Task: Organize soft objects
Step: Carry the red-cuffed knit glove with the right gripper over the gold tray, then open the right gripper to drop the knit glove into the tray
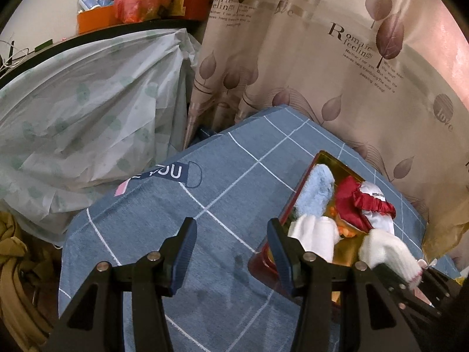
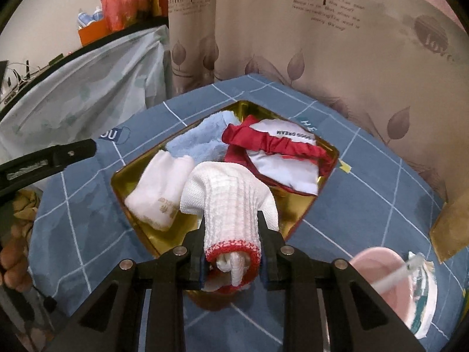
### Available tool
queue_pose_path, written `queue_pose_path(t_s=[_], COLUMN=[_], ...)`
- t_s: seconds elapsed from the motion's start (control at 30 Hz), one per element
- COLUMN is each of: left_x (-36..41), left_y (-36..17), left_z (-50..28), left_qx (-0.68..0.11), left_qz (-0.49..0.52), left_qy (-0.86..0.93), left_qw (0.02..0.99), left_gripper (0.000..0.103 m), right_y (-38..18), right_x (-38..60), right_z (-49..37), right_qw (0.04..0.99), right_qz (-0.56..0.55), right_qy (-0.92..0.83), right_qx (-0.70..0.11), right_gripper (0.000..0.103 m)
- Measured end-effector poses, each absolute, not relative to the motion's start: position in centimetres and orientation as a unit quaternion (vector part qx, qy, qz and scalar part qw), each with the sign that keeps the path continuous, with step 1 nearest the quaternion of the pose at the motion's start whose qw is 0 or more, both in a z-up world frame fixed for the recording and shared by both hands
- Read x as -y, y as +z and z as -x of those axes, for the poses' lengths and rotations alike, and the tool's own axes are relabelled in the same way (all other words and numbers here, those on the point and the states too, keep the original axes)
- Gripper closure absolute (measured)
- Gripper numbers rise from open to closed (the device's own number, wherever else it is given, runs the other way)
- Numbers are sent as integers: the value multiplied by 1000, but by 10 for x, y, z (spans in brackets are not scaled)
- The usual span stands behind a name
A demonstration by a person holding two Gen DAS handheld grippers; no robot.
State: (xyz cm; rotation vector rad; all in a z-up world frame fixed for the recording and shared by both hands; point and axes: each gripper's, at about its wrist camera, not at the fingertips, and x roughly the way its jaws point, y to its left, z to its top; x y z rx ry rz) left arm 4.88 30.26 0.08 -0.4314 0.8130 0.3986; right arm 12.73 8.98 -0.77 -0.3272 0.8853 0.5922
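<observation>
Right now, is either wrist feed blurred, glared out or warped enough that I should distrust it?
Left wrist view: sharp; the grid lines on the blue cover bow from the fisheye, and there is pink glare on the curtain. Right wrist view: softer, curtain print smeared; the white glove in the right tool and the gold tin read clearly, but the pink cup is blurred.

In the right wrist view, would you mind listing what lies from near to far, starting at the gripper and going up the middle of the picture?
right gripper → white knit glove with red cuff → light blue towel in the gold tray → blue checked bedsheet → leaf-print curtain
</observation>
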Motion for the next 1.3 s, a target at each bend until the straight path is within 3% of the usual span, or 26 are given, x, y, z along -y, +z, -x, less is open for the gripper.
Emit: queue_pose_path(t_s=[0.47,0.67,1.03,1.3], left_x=[-304,-303,-299,-290], left_y=[-1,0,-1,2], left_z=[-50,-50,-50,-52], left_qx=[-392,-391,-391,-390], left_qz=[212,209,199,181], left_qy=[191,191,186,181], left_qw=[874,876,879,884], left_gripper=[52,52,52,52], right_y=[-42,-33,18,43], right_x=[-106,-105,-74,19], right_z=[-140,-136,-112,-108], right_qw=[838,848,871,896], right_qz=[170,169,140,127], right_qy=[266,261,266,199], right_qx=[-446,-429,-388,-376], right_gripper=[71,41,30,29])
